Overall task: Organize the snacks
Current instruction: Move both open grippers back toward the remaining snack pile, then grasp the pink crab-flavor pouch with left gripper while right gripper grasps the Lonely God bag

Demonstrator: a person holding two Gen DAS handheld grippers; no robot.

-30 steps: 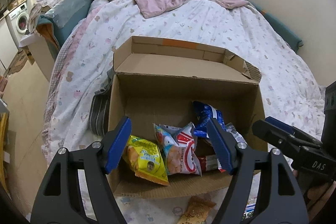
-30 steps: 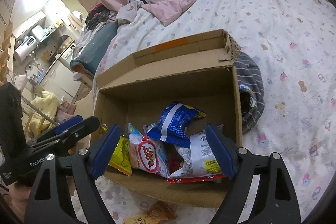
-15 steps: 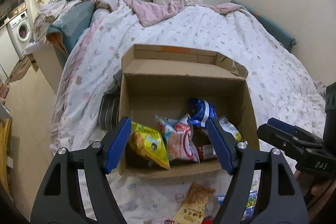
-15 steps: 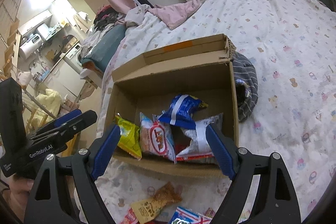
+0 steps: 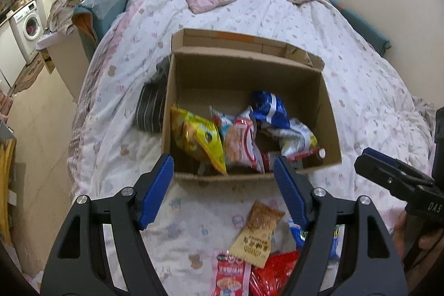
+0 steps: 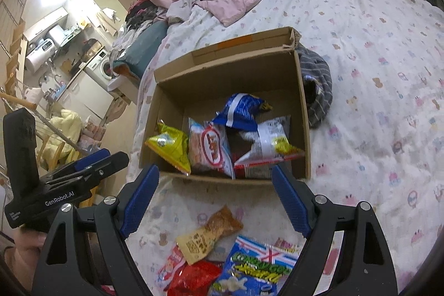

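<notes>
The left gripper (image 5: 223,171) hangs released over the bed (image 5: 360,79), its blue fingers (image 5: 155,190) spread wide with nothing between them. The right gripper (image 6: 215,183) is likewise released and empty, fingers (image 6: 290,201) wide apart, just short of the near wall of the cardboard box (image 6: 304,113).

Directly below both grippers, loose snacks lie on the bedcover: a tan packet (image 6: 211,232), a red bag (image 6: 194,278), a blue bag (image 6: 255,265) and a pink packet (image 5: 230,276), bunched close and partly overlapping. A bare strip of bedcover separates this pile from the box's front edge.

Inside the open box, a yellow bag (image 5: 197,138), a pink-and-red bag (image 5: 240,143), a white bag (image 5: 297,139) and a dark blue bag (image 5: 267,108) crowd the near side; the far half of the box floor is bare. The back flap (image 5: 236,39) stands up.

A striped cloth (image 6: 317,85) presses against one outer side of the box. Beyond that the bedcover runs wide and open. On the other side the bed's edge drops to the floor (image 5: 36,107) close by the box.
</notes>
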